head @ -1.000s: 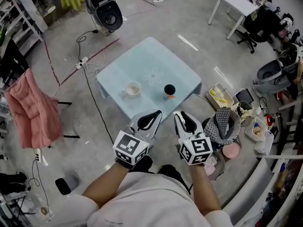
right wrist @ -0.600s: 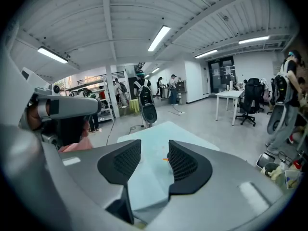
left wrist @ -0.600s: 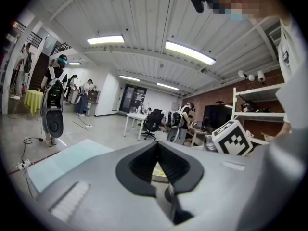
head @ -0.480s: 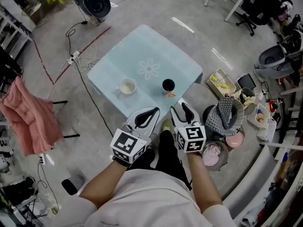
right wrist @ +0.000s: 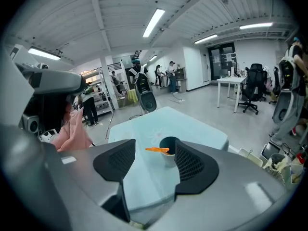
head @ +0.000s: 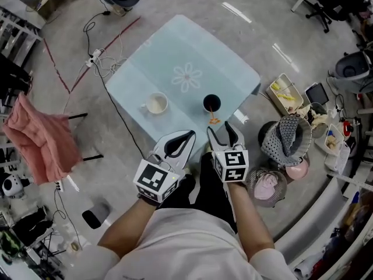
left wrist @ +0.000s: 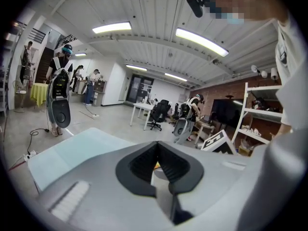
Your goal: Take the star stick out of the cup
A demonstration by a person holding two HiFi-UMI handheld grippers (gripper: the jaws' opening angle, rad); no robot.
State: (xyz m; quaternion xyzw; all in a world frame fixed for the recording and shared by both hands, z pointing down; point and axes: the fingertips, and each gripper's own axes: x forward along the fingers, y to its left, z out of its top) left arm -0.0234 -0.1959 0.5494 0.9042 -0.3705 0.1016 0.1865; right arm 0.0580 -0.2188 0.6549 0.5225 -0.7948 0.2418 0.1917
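A dark cup (head: 211,103) stands near the front edge of the pale blue table (head: 175,51). An orange star stick (head: 214,120) leans out of it toward me. In the right gripper view the cup (right wrist: 169,153) and the star (right wrist: 158,149) show beyond the jaws, which frame them. My right gripper (head: 221,130) hangs just short of the table's edge, open; its jaws have just been opening and nothing is between them. My left gripper (head: 190,135) is beside it to the left, its fingertips meeting (left wrist: 157,144) with nothing held.
A white cup (head: 156,104) stands on the table left of the dark one. Right of the table, on the floor, are a grey-covered basket (head: 281,142), a pink bowl (head: 267,185) and bins. A pink cloth (head: 41,139) hangs at left, with cables (head: 102,69) nearby.
Both grippers have come down and forward toward the table's near edge. The right gripper's jaws have spread apart. The cup and star stick have not moved.
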